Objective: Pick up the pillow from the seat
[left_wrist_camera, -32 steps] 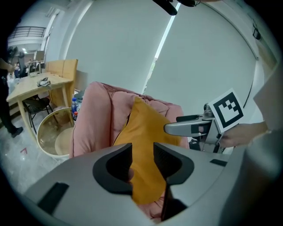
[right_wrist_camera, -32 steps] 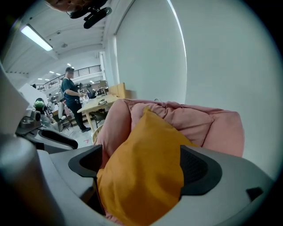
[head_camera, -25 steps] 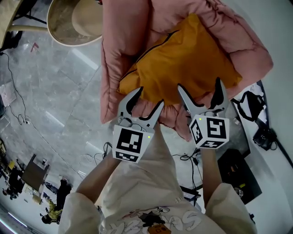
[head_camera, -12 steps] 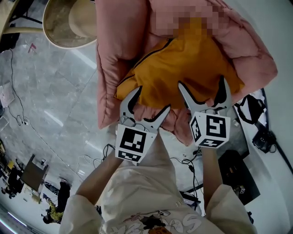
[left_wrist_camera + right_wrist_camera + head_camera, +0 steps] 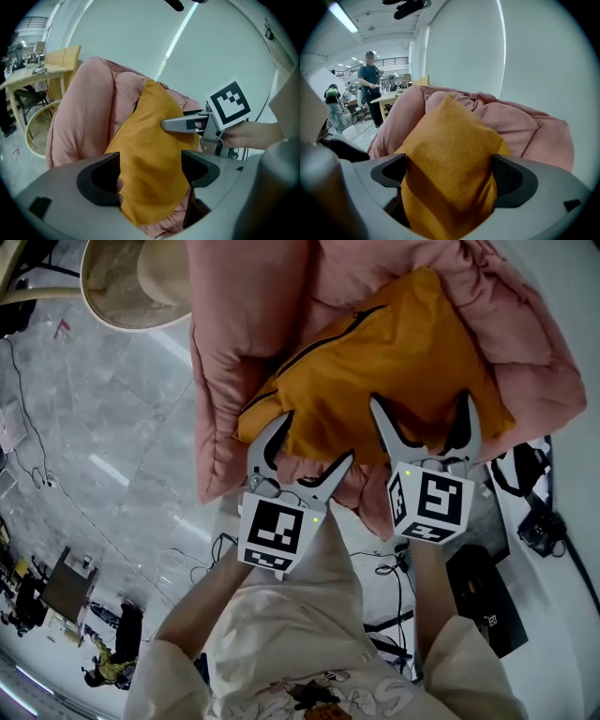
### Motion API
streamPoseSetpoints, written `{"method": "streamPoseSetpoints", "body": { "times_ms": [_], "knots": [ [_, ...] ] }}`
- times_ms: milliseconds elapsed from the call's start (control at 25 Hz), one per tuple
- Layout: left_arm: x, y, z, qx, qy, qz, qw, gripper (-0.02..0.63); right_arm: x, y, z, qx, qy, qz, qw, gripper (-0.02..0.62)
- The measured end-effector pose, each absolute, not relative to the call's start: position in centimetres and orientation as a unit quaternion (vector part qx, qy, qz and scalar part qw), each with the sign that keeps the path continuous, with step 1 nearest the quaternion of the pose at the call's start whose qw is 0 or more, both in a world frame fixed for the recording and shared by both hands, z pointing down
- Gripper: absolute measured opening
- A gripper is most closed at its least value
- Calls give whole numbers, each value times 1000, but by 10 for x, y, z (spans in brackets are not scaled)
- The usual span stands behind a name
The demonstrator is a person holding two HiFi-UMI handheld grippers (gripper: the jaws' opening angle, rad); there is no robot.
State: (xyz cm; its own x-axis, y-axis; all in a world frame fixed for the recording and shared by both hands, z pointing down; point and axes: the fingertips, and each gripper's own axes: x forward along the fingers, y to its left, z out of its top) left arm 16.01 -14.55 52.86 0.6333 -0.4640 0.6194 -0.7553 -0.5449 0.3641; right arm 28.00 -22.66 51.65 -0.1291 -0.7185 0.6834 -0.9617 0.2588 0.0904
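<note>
An orange pillow (image 5: 375, 381) with a dark zip lies in the hollow of a puffy pink seat (image 5: 244, 334). My left gripper (image 5: 314, 439) is open at the pillow's near left corner. In the left gripper view that corner (image 5: 150, 154) hangs between the spread jaws of the left gripper (image 5: 151, 171). My right gripper (image 5: 420, 401) stands wide at the near right edge. In the right gripper view the uncrushed pillow (image 5: 450, 140) fills the whole gap of the right gripper (image 5: 450, 173) and brushes both pads. One right jaw (image 5: 187, 124) shows in the left gripper view.
A round woven chair (image 5: 141, 282) stands on the grey tiled floor beyond the seat's left side. Black bags (image 5: 483, 601) and cables lie on the floor at the right. A wooden desk (image 5: 42, 70) is off to the left, and a person (image 5: 370, 89) stands far behind.
My left gripper's jaws have spread wider around the pillow's corner. Both grippers have edged a little farther onto the pillow. The right jaws keep the same width.
</note>
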Motion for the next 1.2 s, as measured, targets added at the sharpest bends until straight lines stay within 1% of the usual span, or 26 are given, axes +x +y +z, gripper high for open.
{"method": "streamPoseSetpoints", "body": {
  "times_ms": [360,600,680,880,920,1120,1200],
  "knots": [
    [157,-151,539,845,-372,231,307,400,283,-236,528,603,-709,170,324,563],
    [160,-147,549,843,-371,233,313,400,281,-237,535,595,-710,184,329,526],
    [161,-148,549,842,-373,230,314,400,280,-236,539,590,-711,192,331,483],
    [161,-150,551,842,-377,228,313,400,272,-231,544,573,-720,211,331,305],
    [161,-150,551,841,-377,227,314,400,271,-229,543,569,-722,214,330,282],
    [156,-148,550,839,-381,228,315,400,267,-216,534,562,-728,226,321,205],
    [153,-150,549,840,-381,229,310,400,266,-211,532,561,-730,228,318,185]
  ]
}}
